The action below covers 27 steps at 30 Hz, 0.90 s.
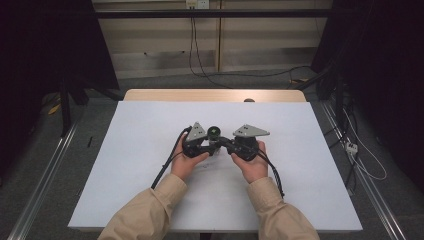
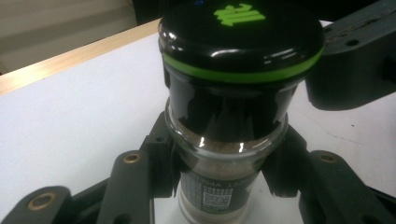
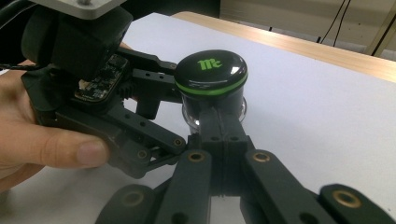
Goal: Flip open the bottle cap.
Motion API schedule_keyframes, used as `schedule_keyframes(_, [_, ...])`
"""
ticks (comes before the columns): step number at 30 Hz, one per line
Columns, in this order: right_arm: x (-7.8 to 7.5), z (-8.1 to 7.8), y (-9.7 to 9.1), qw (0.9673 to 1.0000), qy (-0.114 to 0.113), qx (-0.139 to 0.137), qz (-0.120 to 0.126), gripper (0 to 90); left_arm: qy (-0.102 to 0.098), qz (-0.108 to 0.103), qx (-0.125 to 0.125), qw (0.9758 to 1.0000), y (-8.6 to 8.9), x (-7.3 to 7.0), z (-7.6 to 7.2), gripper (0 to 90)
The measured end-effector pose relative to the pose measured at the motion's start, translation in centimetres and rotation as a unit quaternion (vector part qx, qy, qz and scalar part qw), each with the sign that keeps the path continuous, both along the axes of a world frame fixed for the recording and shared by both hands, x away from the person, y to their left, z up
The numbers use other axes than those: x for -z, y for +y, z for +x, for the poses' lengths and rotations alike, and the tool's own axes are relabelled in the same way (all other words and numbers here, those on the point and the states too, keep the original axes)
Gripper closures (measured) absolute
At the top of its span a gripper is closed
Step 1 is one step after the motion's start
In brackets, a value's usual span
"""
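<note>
Two grippers meeting at upright spice jar (image 1: 214, 136) mid-worktop (image 1: 150, 150), left gripper (image 2: 224, 186) fingers clamping its glass body, right gripper (image 3: 223, 126) fingers closed together, tips just beside it.

You are looking at a green "Mc" logo printed on the black cap (image 3: 211, 71) of the spice jar (image 2: 219, 186); in the left gripper view that same logo is showing upside down on the cap. On the jar's label (image 2: 212, 193) a QR code is showing beneath a line of small print that seems to be reading "04A 13", the rest being too blurred to read.
</note>
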State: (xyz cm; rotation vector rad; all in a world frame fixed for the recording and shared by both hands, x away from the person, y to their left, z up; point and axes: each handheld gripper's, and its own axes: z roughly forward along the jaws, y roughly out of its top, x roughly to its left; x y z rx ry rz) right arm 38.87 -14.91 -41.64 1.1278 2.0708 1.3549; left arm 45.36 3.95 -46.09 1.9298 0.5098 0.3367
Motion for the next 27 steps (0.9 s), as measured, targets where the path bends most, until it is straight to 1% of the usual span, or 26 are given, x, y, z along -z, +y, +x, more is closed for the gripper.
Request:
schedule_keyframes(7, [0.05,0.18,-0.04,1.0,-0.003,0.003,0.004,90.0,0.001,0.001,0.0,1.0,0.01,0.0,0.0,53.5])
schedule_keyframes(19, [-0.01,0.19,0.1,1.0,-0.005,-0.003,0.004,90.0,0.004,-0.001,-0.001,1.0,0.03,0.01,0.0,53.5])
schedule_keyframes(21, [0.0,0.17,0.11,1.0,-0.004,-0.004,0.007,90.0,0.004,0.0,-0.001,1.0,0.02,0.01,0.0,53.5])
schedule_keyframes(27, [-0.03,0.12,0.14,0.9999,-0.006,-0.009,0.002,90.0,0.003,0.0,-0.001,1.0,0.03,0.0,-0.01,53.5])
